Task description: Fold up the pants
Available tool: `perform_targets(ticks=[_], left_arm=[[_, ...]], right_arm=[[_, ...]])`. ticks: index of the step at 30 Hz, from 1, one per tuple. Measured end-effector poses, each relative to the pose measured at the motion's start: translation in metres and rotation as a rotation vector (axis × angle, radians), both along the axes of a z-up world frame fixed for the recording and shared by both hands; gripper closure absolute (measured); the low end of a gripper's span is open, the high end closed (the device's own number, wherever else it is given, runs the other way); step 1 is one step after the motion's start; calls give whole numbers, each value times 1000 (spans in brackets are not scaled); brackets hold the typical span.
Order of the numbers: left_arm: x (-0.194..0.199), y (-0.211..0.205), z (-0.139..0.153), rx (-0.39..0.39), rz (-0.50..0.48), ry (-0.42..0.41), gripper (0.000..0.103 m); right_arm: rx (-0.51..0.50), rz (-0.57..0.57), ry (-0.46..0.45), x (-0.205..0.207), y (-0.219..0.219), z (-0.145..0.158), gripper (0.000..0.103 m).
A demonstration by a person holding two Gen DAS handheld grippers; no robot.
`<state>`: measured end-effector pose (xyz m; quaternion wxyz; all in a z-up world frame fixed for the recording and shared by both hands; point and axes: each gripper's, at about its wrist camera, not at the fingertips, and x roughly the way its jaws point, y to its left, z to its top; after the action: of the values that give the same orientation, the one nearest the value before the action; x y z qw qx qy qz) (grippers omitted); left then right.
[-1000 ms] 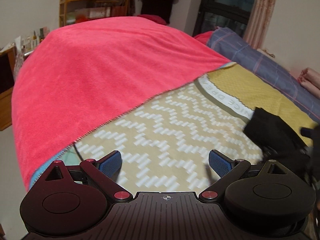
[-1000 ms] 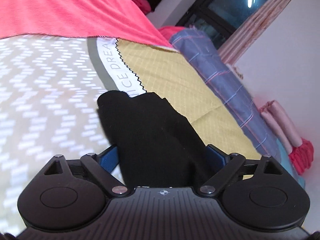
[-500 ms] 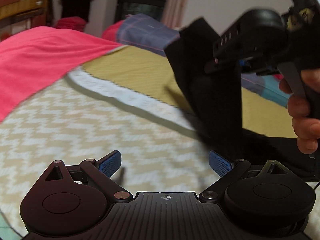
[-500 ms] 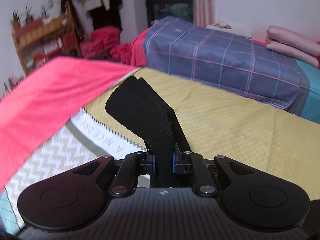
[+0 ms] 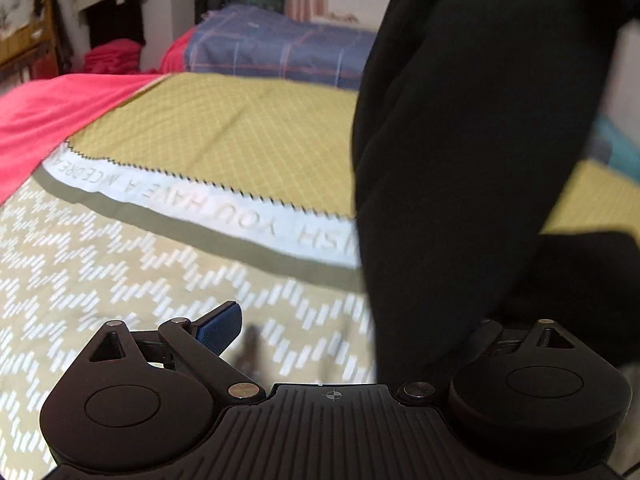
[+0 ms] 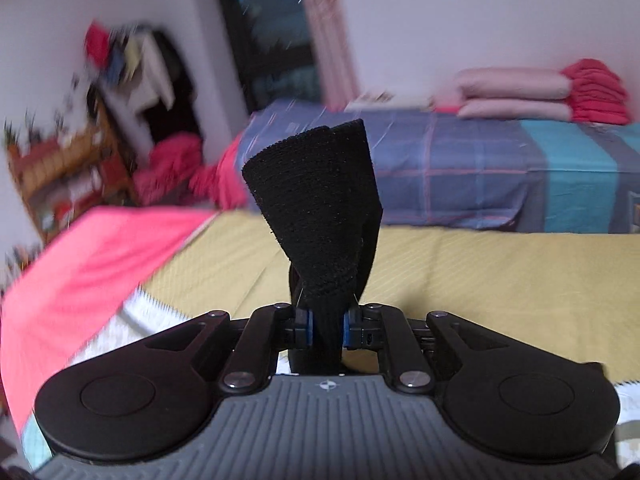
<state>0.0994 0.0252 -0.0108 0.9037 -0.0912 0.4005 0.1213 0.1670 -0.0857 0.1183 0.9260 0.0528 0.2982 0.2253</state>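
The black pants (image 5: pixel 460 160) hang as a tall dark drape on the right of the left wrist view, and their lower part lies on the bed. My right gripper (image 6: pixel 327 326) is shut on a bunched fold of the pants (image 6: pixel 320 216), which sticks up above its blue pads, raised above the bed. My left gripper (image 5: pixel 336 330) is open low over the patterned bedspread (image 5: pixel 120 280). Its left fingertip (image 5: pixel 218 330) shows, while the hanging cloth covers its right finger and reaches partly into the gap.
A yellow quilted panel (image 5: pixel 240 132) and a white lettered band (image 5: pixel 200 204) cross the bed. A red blanket (image 5: pixel 48 120) lies on the left, a blue plaid quilt (image 5: pixel 280 52) behind. Pink pillows (image 6: pixel 512 92), red folded cloth (image 6: pixel 596 92) and a wooden shelf (image 6: pixel 60 176) stand along the walls.
My right gripper closed on the pants and lifted them off the bed while rolling. My left gripper swung right across the bed until the hanging cloth covered its right finger.
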Motion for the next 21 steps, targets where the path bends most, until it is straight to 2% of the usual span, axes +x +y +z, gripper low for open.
perform_targets(ticks=[2, 4, 6, 8, 9, 10, 12, 13, 15, 16, 17, 19, 21], left_arm=[[-6, -2, -2, -1, -14, -32, 0], [-9, -6, 2, 15, -34, -54, 0], [-11, -10, 5, 42, -70, -72, 0], [-12, -16, 7, 54, -112, -80, 0], [-12, -19, 6, 59, -132, -77, 0], [-13, -21, 6, 75, -138, -72, 0], [-15, -21, 6, 89, -152, -76, 0], [-15, -20, 6, 82, -159, -72, 0], [-15, -16, 7, 61, -174, -62, 0], [-16, -13, 8, 57, -184, -59, 0], [-19, -11, 9, 57, -191, -58, 0], [-26, -7, 11, 60, -213, -48, 0], [-37, -1, 14, 44, -257, -48, 0]], right_arm=[[70, -64, 10, -2, -45, -4, 88], [121, -147, 41, -7, -91, -25, 88], [169, -253, 113, -12, -133, -60, 88], [175, -361, 265, -13, -162, -108, 86], [197, -369, 322, -13, -172, -127, 87], [264, -359, 305, -19, -182, -135, 86], [322, -362, 305, -21, -192, -128, 80], [316, -371, 294, -21, -194, -123, 73], [235, -400, 227, -20, -188, -108, 62], [187, -430, 199, -23, -181, -101, 53], [159, -456, 177, -24, -179, -97, 38], [129, -499, 139, -26, -179, -94, 29], [88, -555, 132, -24, -184, -96, 29]])
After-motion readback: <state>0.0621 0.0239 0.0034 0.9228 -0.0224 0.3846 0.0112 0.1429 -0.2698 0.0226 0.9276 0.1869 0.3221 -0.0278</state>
